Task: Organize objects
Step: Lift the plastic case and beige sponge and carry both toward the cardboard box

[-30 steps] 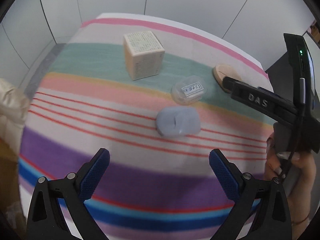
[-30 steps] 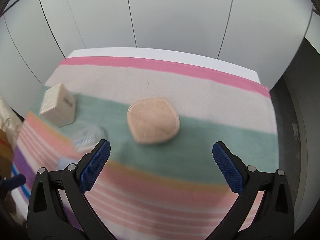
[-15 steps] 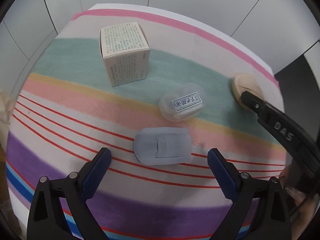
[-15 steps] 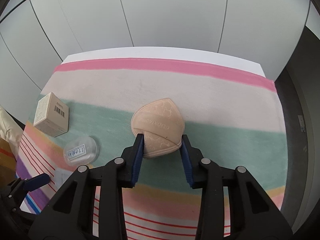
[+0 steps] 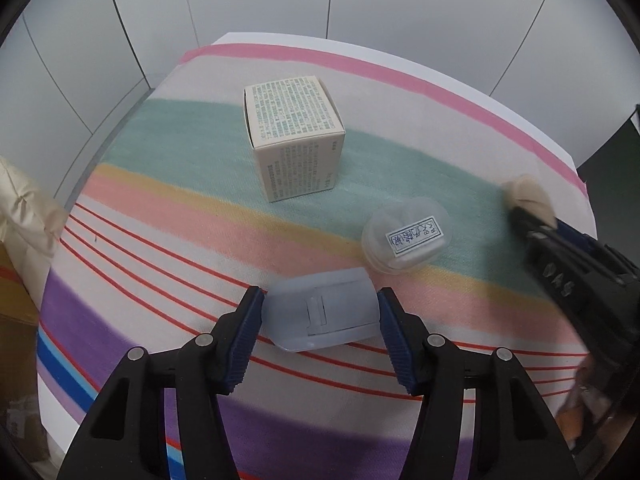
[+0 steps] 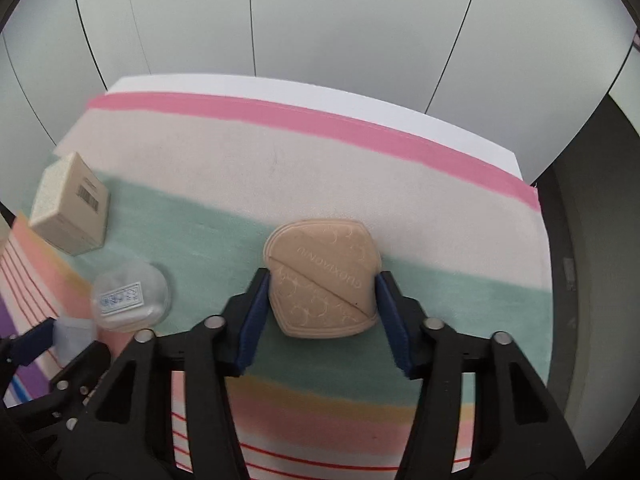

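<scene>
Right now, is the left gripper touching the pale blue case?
Touching. The left wrist view shows the left gripper with both blue pads against the sides of the pale blue case, no gap either side; its jaws have just been closing.

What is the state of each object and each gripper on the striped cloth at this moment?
Left gripper: jaws have just been closing, pads now against the pale blue case.
Pale blue case: lying flat, gripped at both ends.
Right gripper: shut on the beige puff.
Beige puff: clamped between the jaws, on the green stripe.
Cardboard box: closed, upright, untouched.
Clear round container: lid on, label up, untouched.
</scene>
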{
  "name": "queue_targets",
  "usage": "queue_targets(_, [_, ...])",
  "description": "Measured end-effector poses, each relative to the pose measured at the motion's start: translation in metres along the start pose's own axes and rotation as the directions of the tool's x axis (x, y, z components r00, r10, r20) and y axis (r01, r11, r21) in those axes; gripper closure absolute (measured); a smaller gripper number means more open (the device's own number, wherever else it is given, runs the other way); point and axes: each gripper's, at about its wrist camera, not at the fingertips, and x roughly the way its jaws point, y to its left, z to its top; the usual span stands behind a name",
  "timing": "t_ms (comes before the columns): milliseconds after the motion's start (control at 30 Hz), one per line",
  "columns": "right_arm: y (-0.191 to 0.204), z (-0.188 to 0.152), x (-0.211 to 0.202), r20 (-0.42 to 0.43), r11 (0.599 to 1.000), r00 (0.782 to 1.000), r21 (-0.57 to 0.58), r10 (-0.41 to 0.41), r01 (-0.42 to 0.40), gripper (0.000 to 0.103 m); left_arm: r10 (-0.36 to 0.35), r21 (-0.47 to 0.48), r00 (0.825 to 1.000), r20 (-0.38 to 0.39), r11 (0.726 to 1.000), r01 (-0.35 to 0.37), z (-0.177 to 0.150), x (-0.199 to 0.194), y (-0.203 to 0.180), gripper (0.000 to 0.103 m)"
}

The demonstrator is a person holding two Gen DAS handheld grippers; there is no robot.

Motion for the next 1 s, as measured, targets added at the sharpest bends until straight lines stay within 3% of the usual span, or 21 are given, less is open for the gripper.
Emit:
queue_targets(33, [-0.002, 0.001, -0.002, -0.003, 1.000, 1.000, 0.013, 0.000, 0.000, 0.069, 0.018, 0.009, 1.000, 0.014, 1.000, -0.018, -0.001, -0.002, -0.001, 0.044])
queue_targets(133, [-0.007, 0.005, -0.015, 0.014, 0.998, 0.999, 0.054, 0.037, -0.038, 0.071, 0.013, 0.028, 0.999, 0.032, 1.000, -0.014, -0.004, -0.012, 0.001, 0.044])
queue_targets(567, [-0.022, 0.027, -0.127, 0.103, 0.993, 0.995, 0.114, 0.016, -0.027, 0.072, -0.002, 0.086, 0.990, 0.140, 0.996, -0.010, 0.036, -0.120, -0.009, 0.044])
queue_targets(733, [-0.029, 0.036, -0.180, 0.103, 0.988, 0.994, 0.156, -0.019, 0.002, 0.072, -0.015, 0.100, 0.977, 0.215, 0.995, -0.007, 0.067, -0.187, -0.007, 0.044])
queue_targets(1000, [-0.027, 0.052, -0.282, 0.146, 0.990, 0.988, 0.138, -0.051, 0.031, 0.072, -0.025, 0.183, 0.939, 0.342, 0.982, -0.040, 0.090, -0.297, -0.008, 0.044])
